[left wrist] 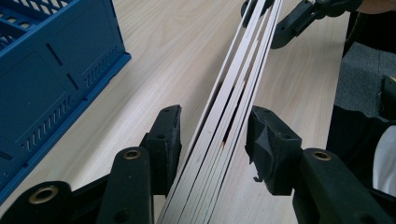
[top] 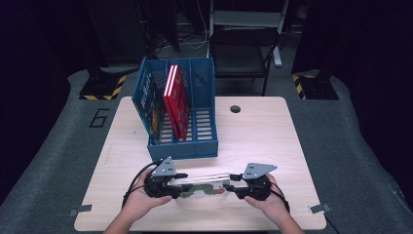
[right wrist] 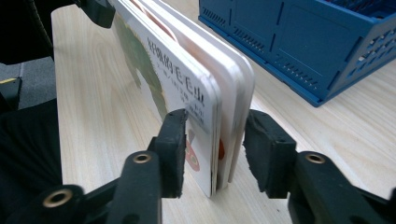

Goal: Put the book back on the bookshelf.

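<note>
High cam overhead, facing fwd/down, gripper cams close, opposite ends, sharing book, blue rack.

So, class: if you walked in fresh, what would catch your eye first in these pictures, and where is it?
First, the thick white board picture book, stood on edge near the front of the pale wooden table, with the left gripper and right gripper at its two ends. Their jaws straddle it; in each gripper view one pad touches the book and the other stands just off it. Behind stands the blue slotted plastic file rack, holding a bright red book.
</note>
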Action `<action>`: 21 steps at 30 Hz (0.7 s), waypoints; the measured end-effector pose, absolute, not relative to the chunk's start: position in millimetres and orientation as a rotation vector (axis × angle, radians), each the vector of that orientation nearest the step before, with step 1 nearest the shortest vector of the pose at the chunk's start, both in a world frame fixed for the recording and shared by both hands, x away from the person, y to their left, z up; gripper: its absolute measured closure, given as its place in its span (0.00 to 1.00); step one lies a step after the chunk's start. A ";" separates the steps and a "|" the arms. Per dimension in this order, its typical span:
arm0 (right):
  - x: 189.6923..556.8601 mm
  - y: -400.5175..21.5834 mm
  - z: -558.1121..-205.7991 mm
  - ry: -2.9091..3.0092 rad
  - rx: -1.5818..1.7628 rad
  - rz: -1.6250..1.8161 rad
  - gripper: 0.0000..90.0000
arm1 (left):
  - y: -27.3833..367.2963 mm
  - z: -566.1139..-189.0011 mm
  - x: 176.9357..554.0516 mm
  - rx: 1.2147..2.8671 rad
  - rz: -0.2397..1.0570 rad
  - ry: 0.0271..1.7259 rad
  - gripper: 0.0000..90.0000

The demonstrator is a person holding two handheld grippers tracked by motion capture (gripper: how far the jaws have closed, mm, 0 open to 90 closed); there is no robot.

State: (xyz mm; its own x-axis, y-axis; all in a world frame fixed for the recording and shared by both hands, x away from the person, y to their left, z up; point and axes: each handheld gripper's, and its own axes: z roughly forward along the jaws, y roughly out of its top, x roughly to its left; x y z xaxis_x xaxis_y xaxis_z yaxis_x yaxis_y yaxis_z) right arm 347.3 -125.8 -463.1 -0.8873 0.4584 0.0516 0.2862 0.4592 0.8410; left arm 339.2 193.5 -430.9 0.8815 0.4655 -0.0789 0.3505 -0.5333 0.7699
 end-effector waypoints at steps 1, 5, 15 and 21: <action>347.8 -126.3 -463.4 2.525 0.640 1.397 0.68 | 192.5 -431.0 338.9 2.176 0.165 0.598 0.62; 346.8 -125.3 -462.9 2.505 0.654 1.367 0.74 | 190.5 -429.4 335.9 2.183 0.144 0.624 0.67; 354.1 -116.3 -460.9 2.428 0.700 1.336 0.76 | 184.1 -425.5 327.5 2.216 0.173 0.631 0.78; 360.4 -115.5 -457.3 2.372 0.780 1.470 0.79 | 181.1 -422.7 322.5 2.228 0.195 0.678 0.81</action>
